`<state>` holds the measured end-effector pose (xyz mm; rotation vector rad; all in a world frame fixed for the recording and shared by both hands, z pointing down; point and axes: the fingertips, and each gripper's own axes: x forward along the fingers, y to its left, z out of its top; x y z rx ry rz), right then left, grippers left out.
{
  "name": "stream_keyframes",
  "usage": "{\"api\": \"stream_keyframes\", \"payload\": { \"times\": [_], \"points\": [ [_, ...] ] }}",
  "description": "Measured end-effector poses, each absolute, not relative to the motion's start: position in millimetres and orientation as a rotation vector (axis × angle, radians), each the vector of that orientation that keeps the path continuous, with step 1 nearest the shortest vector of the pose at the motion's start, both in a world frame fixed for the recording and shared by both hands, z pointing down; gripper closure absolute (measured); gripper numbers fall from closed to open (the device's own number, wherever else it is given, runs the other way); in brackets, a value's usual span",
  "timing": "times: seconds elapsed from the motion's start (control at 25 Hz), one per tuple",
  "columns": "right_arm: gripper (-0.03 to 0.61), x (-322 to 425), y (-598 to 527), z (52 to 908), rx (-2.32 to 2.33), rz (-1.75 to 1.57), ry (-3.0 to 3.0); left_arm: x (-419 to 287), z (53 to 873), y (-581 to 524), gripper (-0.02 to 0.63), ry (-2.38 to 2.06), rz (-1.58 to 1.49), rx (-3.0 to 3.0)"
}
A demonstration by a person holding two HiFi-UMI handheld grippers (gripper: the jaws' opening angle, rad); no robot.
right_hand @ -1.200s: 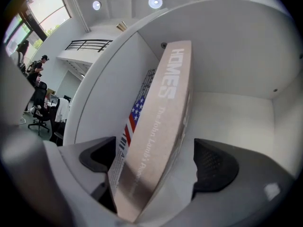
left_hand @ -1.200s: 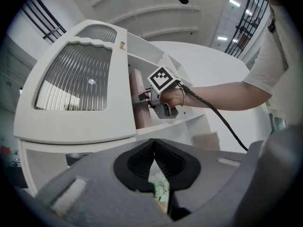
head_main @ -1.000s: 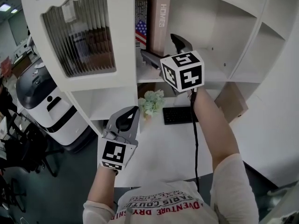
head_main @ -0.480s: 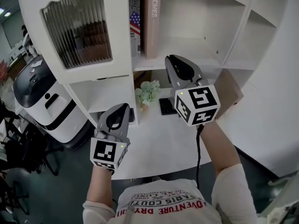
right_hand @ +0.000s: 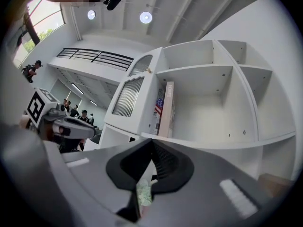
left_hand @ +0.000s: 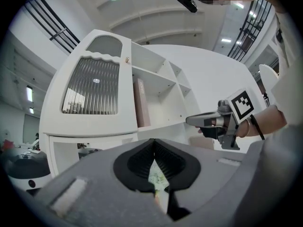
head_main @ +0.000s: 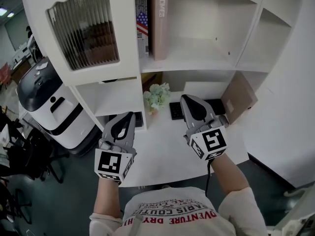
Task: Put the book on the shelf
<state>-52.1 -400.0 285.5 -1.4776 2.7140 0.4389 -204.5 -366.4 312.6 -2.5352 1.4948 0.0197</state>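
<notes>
Far left: left grey two-jaw gripper (head_main: 129,117), jaws pressed together, nothing held. Tall tan hardcover book (head_main: 158,22) stood upright on the white wooden shelf (head_main: 202,58), at that gripper's 1 o'clock, with a flag-spined book (head_main: 141,26) just beside it at 9 o'clock. Long axis vertical, spine facing outward. Right grey two-jaw gripper (head_main: 187,100) was closed and empty; book at its 11 o'clock, well apart, probably marginally nearer this hand. Placement looked complete.

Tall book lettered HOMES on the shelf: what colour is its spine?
The tall book is muted pinkish brown with pale lettering; clearest in the head view.
</notes>
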Motion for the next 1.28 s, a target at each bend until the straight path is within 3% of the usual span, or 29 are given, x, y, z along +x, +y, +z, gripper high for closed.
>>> {"api": "stream_keyframes", "payload": {
  "times": [1.28],
  "points": [
    [0.578, -56.2, -393.9, 344.1, -1.413, 0.33, 2.799, -208.4, 332.4, -375.9, 0.609, 1.55, 0.0, -2.572]
  ]
}}
